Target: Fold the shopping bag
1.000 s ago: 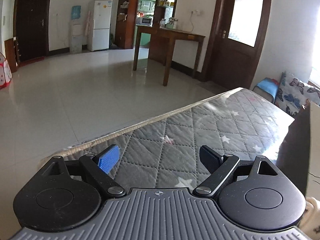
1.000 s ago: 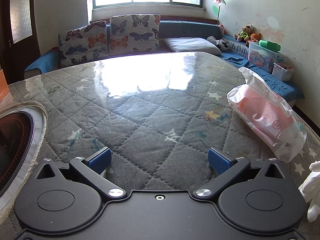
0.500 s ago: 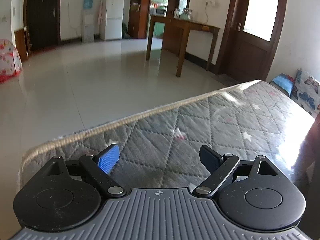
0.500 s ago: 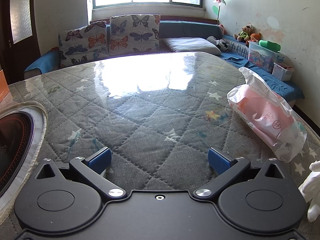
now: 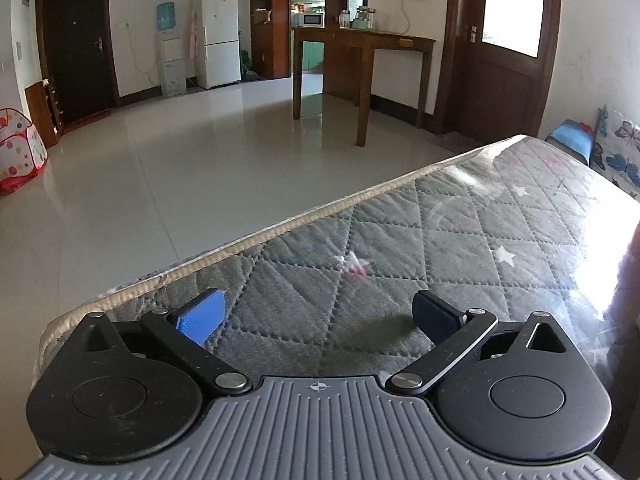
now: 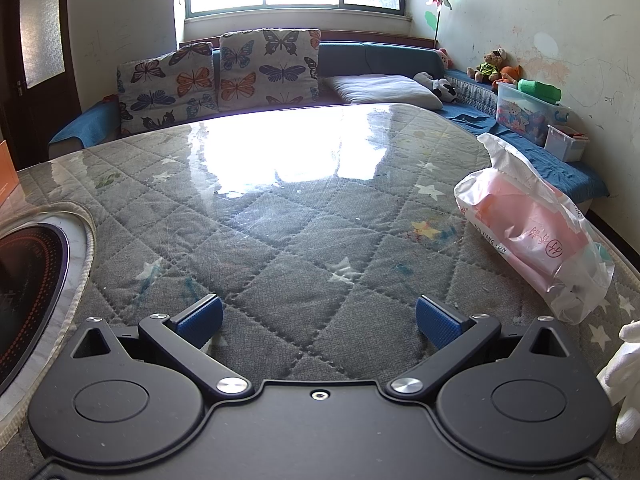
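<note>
- Right wrist view: I see the bag point(image 6: 536, 228) ahead-right of my right claw point(image 6: 320, 316), its length running away leftward, apparently crumpled; claw spread, empty.
- Left claw point(image 5: 320, 316) spread too; no bag there.

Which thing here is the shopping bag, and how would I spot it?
Find the grey quilted table cover with its star pattern, then follow it to the right edge. There lies the shopping bag: crinkly white plastic with pink contents showing through and red print, unlike the plain white glove nearer the camera.
</note>
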The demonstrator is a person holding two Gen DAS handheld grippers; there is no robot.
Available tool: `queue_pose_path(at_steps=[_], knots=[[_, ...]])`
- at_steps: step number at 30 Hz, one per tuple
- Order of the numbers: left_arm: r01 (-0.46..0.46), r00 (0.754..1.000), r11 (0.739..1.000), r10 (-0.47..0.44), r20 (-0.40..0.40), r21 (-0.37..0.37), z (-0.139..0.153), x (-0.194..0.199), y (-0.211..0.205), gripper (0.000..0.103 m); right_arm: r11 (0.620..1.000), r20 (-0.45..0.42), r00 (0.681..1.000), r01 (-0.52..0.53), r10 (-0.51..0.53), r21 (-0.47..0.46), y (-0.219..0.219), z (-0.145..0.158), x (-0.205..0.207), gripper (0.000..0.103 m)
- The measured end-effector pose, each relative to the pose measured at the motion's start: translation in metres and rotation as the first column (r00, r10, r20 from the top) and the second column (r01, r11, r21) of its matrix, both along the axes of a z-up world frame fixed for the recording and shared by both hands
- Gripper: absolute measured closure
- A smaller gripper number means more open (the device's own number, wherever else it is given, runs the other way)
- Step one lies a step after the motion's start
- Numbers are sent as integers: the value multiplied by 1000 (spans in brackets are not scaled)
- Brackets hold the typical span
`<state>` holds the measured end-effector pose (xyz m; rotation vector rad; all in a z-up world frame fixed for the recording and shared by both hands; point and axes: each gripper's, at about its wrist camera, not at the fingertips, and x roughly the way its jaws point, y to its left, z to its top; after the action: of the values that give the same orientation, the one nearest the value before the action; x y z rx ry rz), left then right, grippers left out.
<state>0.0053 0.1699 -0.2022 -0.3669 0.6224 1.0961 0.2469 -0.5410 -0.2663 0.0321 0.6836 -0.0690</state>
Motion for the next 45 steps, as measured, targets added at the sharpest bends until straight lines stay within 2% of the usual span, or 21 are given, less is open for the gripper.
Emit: queue_pose_path(at_steps=[2, 8, 10, 12, 45], knots=[[0, 1000, 1000, 0, -4, 1, -1, 6, -1, 0, 1000, 0, 1000, 0, 0, 0, 2, 0, 0, 0], [1, 1000, 1000, -1, 3, -1, -3, -16, 8, 0, 1000, 0, 1000, 0, 0, -1, 7, -1, 1, 0], [1, 1000, 1000, -1, 1, 1, -1, -8, 4, 0, 1000, 1, 1000, 0, 0, 0, 8, -1, 1, 0], [0, 1000, 1000, 0, 3, 1, -2, -22, 6, 0, 1000, 1, 1000, 0, 0, 0, 8, -1, 1, 0], [-1, 1000, 1000, 1, 5, -1, -11, -20, 9, 0, 1000, 0, 1000, 0, 0, -1, 8, 0, 0, 0]])
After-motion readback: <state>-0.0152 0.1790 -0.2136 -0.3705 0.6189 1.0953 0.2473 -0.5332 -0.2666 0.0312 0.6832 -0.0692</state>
